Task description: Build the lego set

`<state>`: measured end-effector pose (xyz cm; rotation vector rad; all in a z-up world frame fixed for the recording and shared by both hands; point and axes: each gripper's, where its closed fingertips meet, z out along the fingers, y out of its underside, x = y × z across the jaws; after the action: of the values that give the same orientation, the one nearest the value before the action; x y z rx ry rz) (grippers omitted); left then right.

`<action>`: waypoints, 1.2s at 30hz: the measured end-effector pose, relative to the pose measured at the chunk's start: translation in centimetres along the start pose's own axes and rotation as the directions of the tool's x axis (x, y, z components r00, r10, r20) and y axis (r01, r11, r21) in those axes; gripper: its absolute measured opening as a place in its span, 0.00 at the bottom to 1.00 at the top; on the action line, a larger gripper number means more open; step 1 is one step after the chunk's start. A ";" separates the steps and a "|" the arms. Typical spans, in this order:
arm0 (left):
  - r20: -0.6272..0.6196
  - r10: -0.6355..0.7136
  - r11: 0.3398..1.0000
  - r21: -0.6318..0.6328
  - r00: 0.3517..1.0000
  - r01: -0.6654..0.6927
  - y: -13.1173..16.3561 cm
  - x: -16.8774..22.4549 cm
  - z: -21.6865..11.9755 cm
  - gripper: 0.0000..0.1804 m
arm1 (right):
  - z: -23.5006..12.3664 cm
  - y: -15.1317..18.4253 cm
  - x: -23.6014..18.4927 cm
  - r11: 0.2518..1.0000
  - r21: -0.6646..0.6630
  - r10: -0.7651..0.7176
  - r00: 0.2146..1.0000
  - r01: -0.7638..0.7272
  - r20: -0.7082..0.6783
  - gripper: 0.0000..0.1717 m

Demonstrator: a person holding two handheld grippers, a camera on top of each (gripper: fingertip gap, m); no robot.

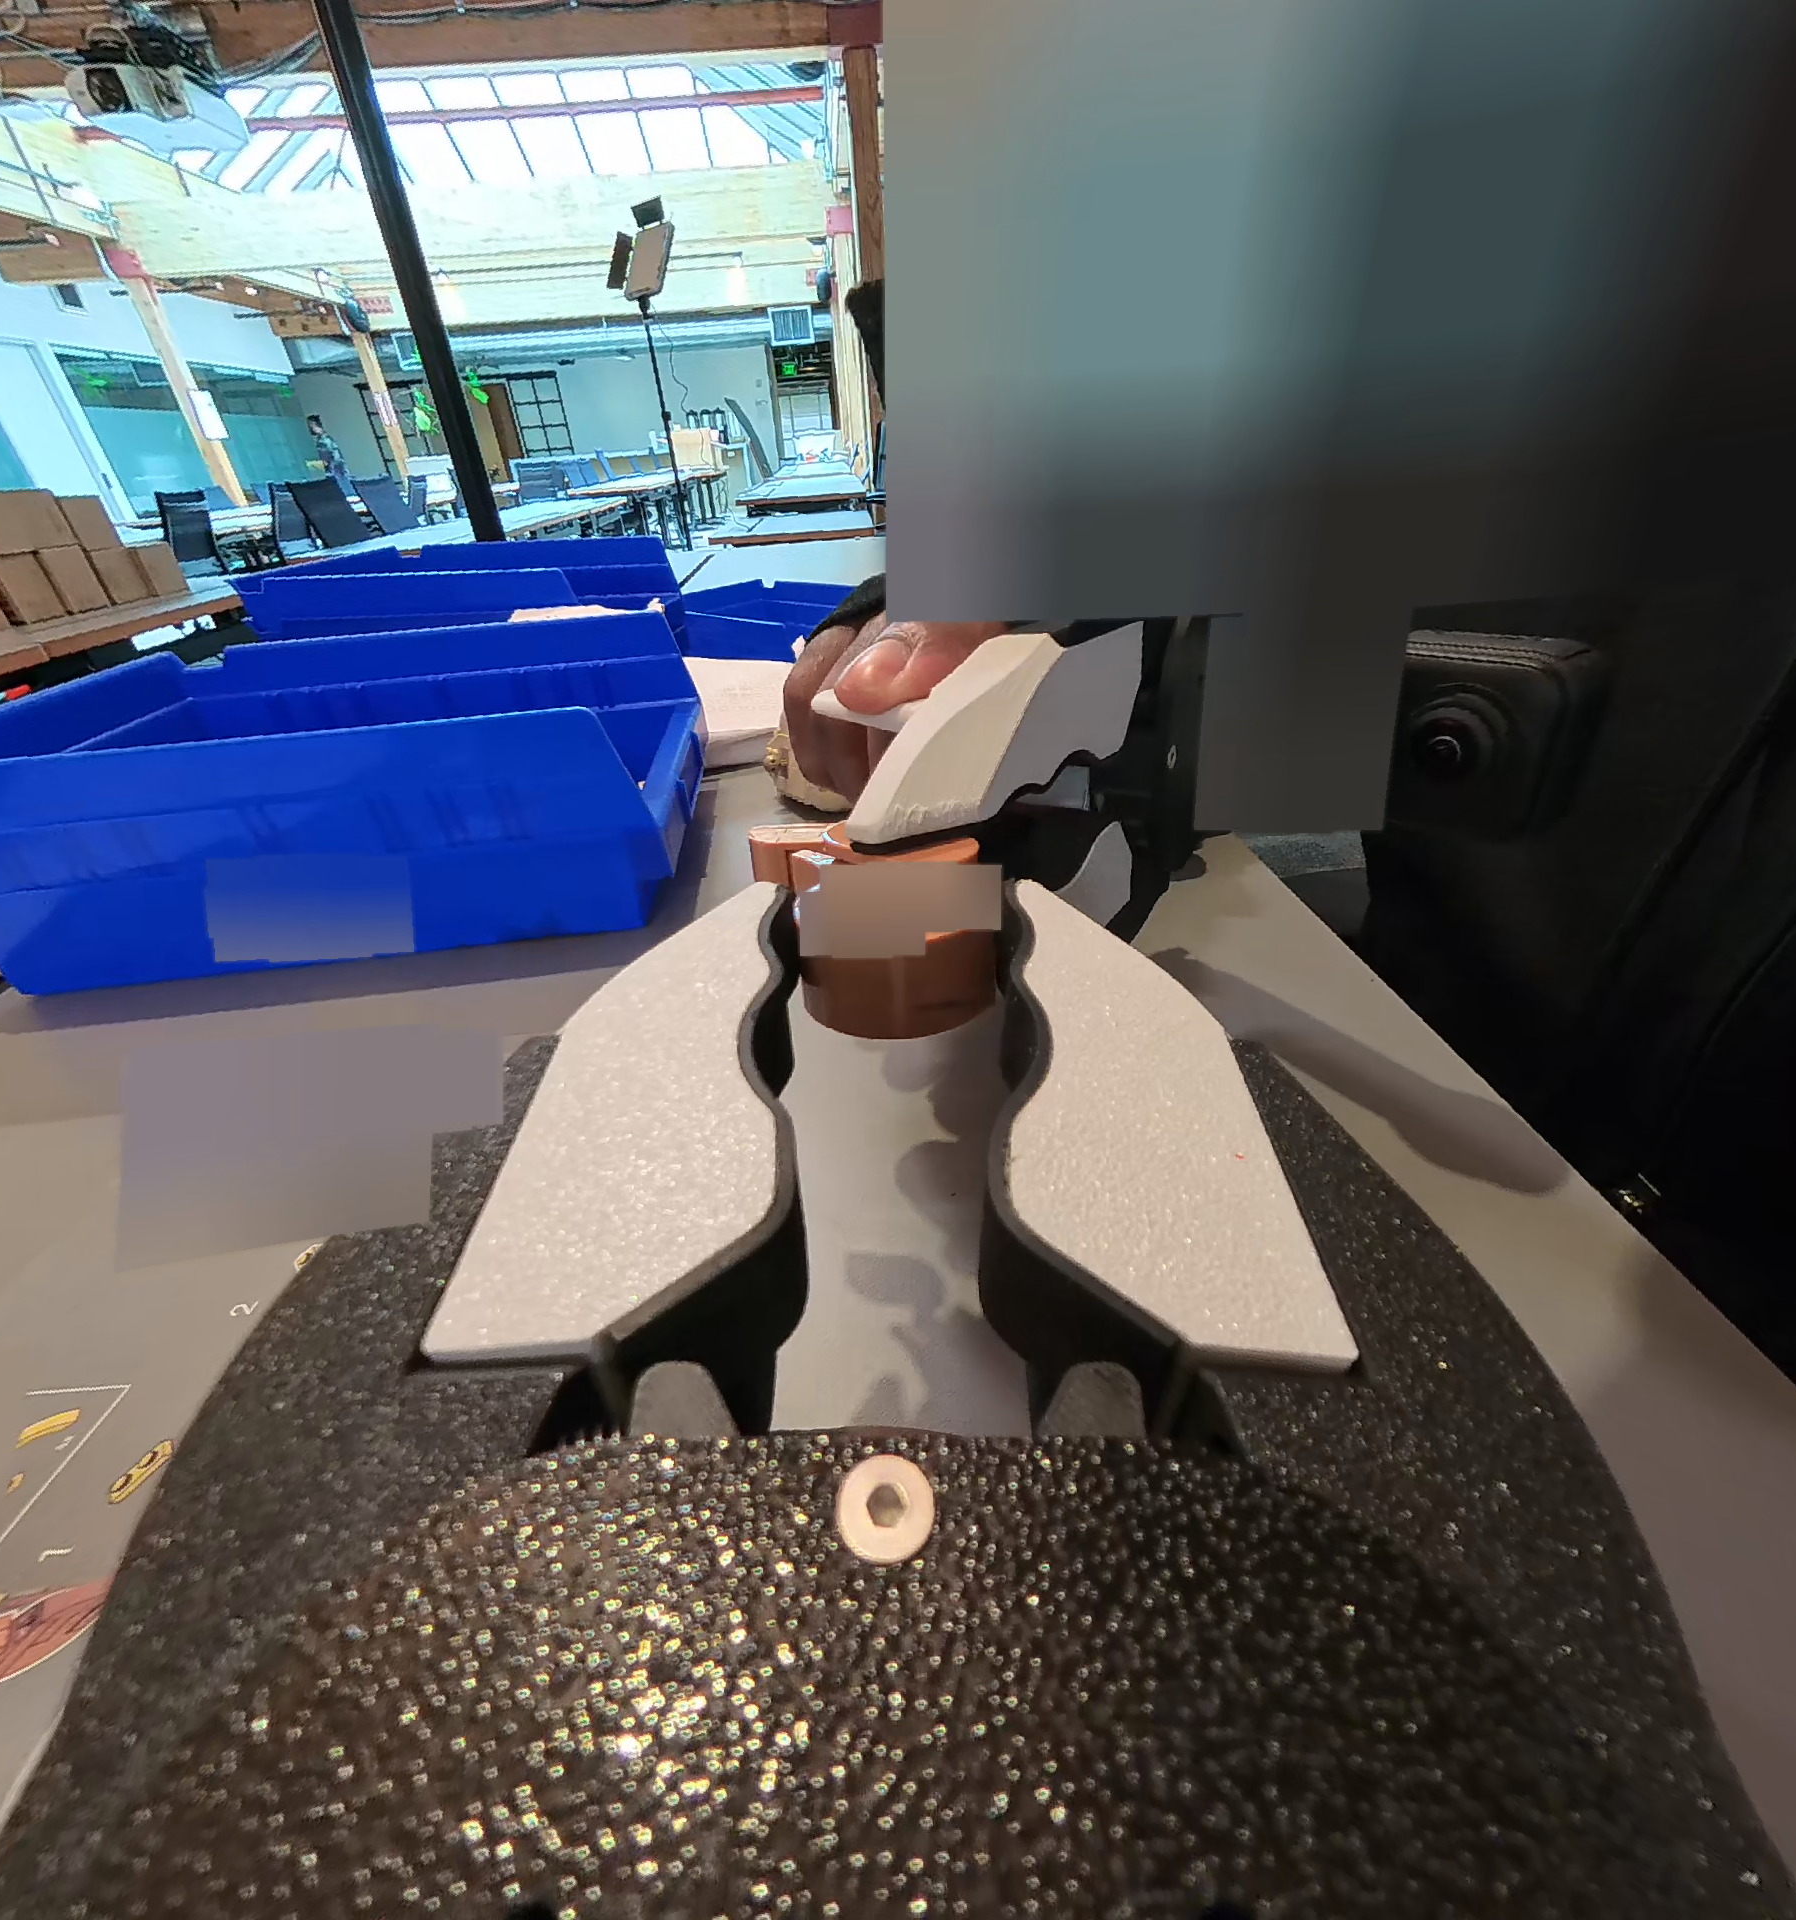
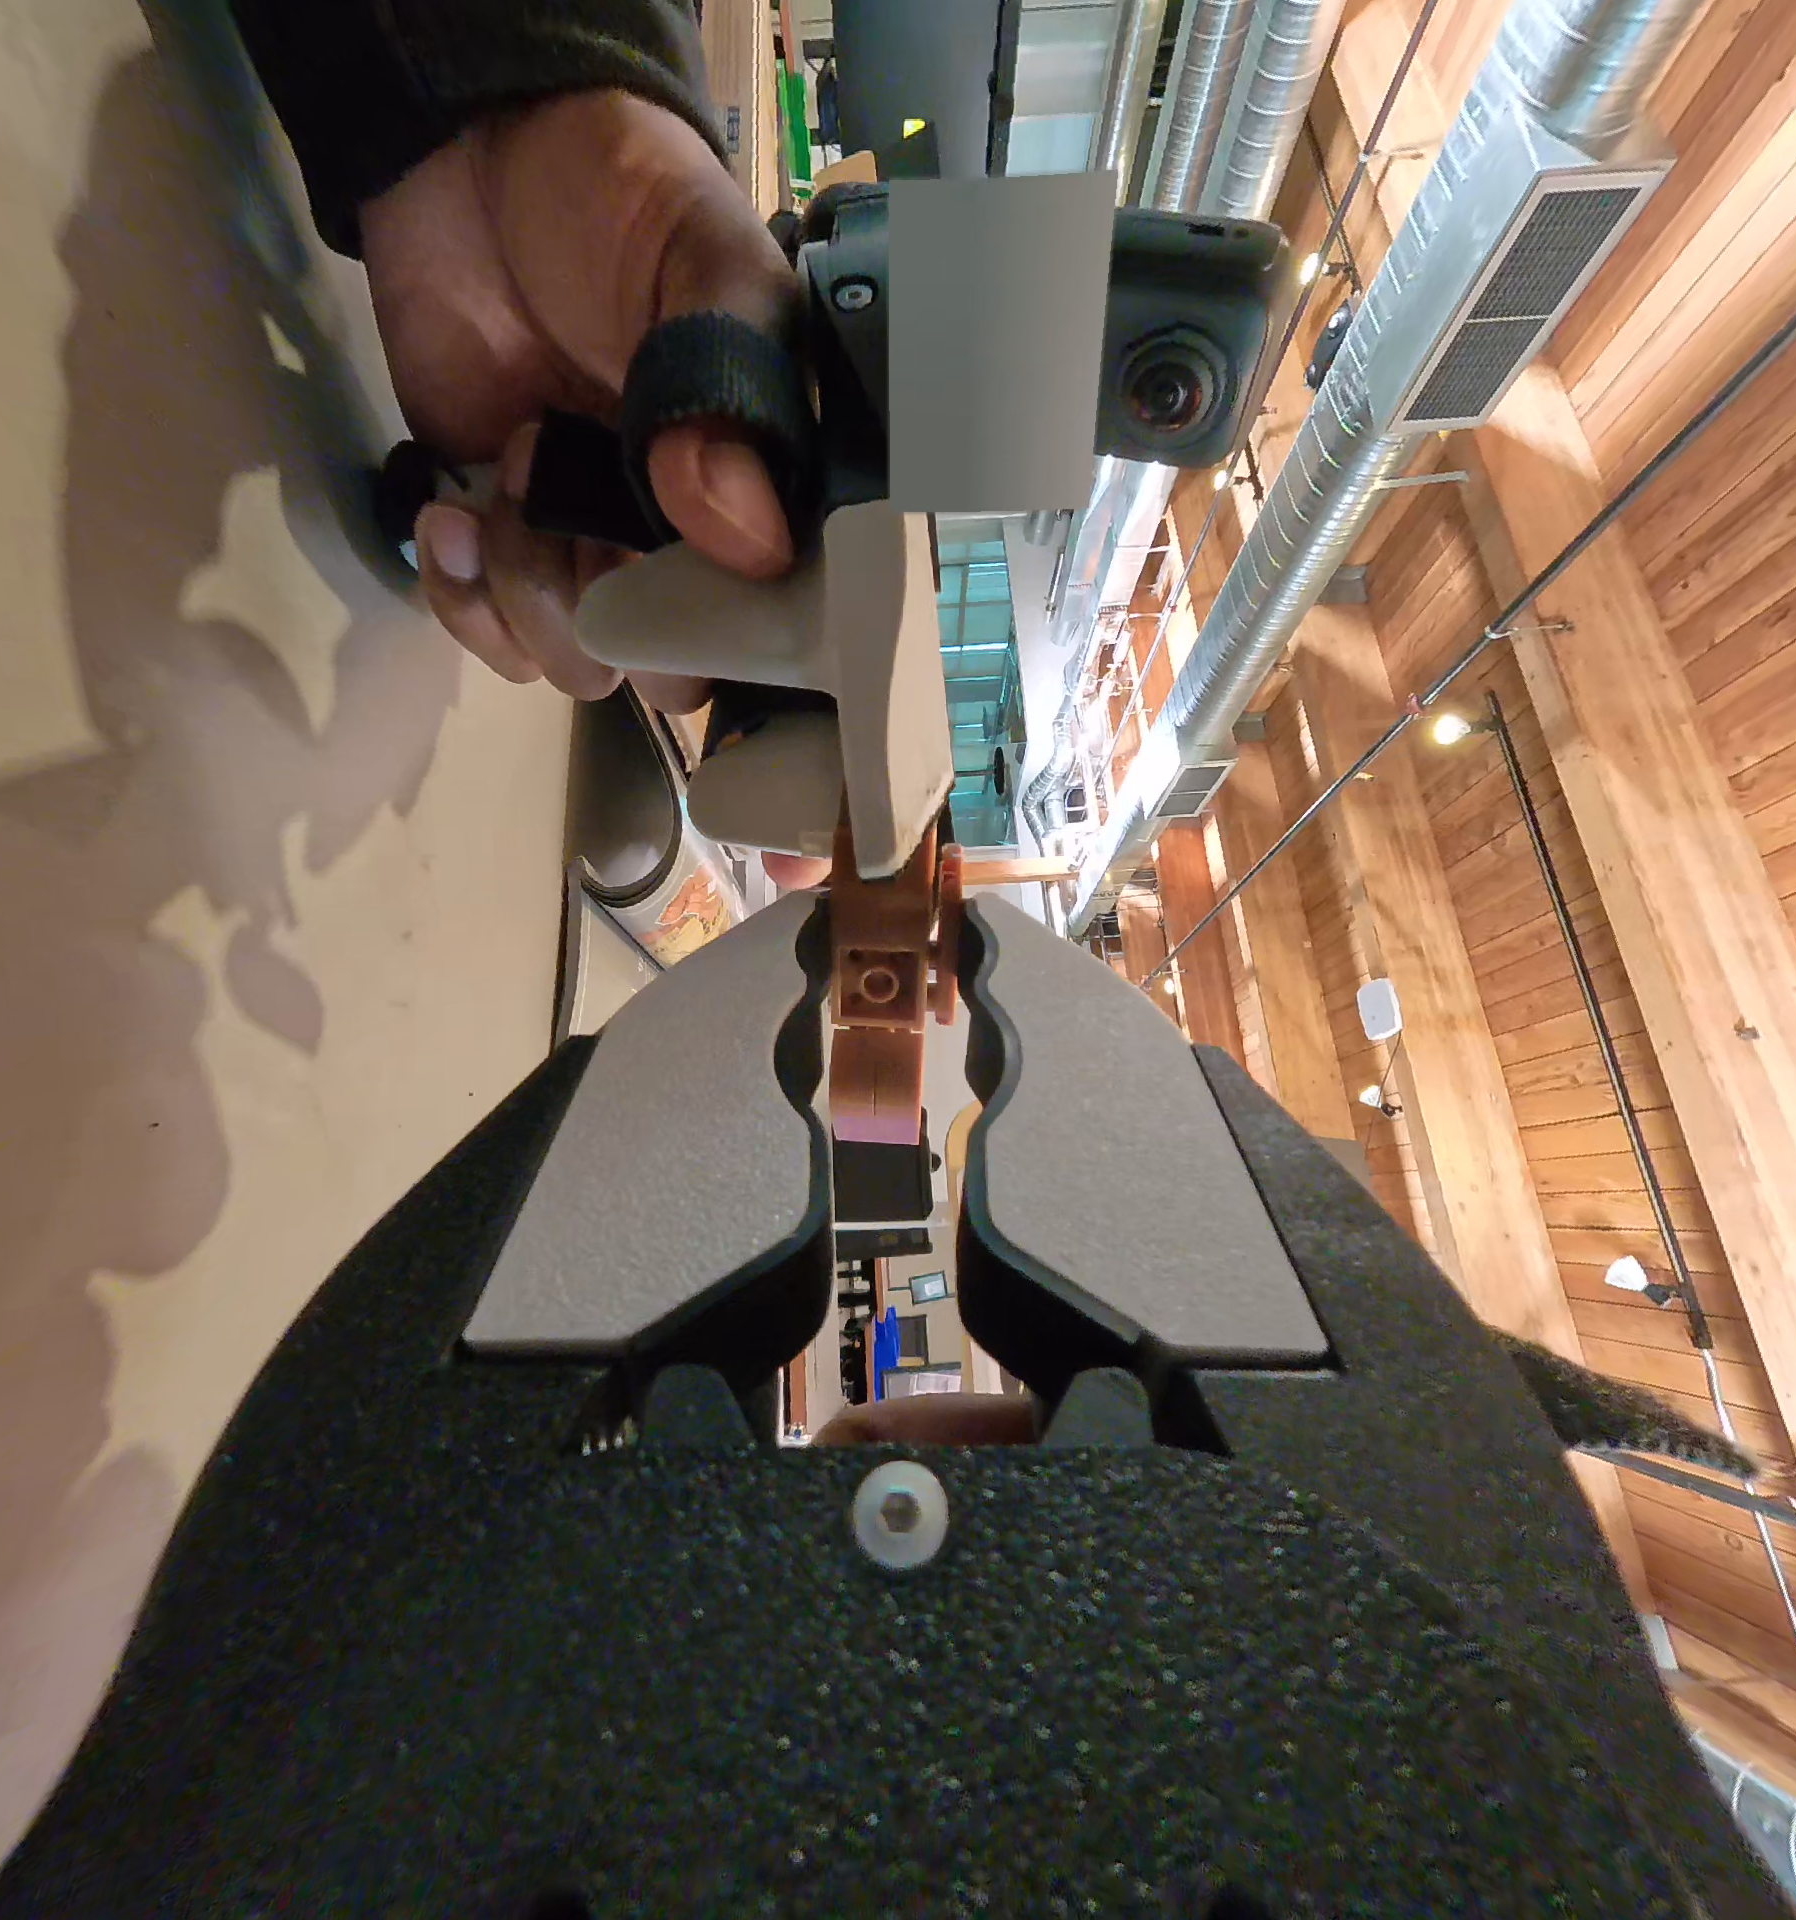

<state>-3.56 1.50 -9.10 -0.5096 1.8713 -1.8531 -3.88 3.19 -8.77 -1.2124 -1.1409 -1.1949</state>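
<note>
In the left wrist view my left gripper (image 1: 899, 935) is shut on a brown brick assembly (image 1: 894, 997), with both pads against its sides, and holds it just above the grey table (image 1: 1289, 1018). The right gripper's white finger (image 1: 935, 769) comes in from the upper right and lies on the assembly's top plate. In the right wrist view, which is turned on its side, my right gripper (image 2: 889, 966) is shut on the same brown assembly (image 2: 878, 982). One pad presses the square brick, the other a thin side piece. The left gripper's grey finger (image 2: 889, 727) grips the assembly's far end.
Several blue bins (image 1: 354, 790) stand on the table to the left. A printed picture sheet (image 1: 42, 1621) lies at the near left, and a curled booklet (image 2: 686, 894) shows in the right wrist view. A person's hands (image 1: 852, 686) (image 2: 561, 312) hold both grippers. A white pad (image 1: 738, 707) lies behind. My left and right fingertips are right by each other.
</note>
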 end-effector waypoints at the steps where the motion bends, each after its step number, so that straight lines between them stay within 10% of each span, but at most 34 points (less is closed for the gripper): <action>1: -0.002 0.000 1.000 0.002 1.000 0.000 0.0 0.0 0.0 0.20 | 0.0 0.0 0.0 1.000 0.003 -0.002 1.000 0.002 0.001 0.13; 36: -0.037 -0.021 1.000 0.002 0.999 0.021 -0.1 1.0 0.7 0.20 | -0.9 -0.4 -0.1 0.998 0.062 -0.038 0.996 0.033 0.085 0.13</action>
<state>-4.01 0.40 -9.07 -0.4994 1.8941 -1.8903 -4.34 2.26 -8.92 -1.2122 -1.2586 -1.1355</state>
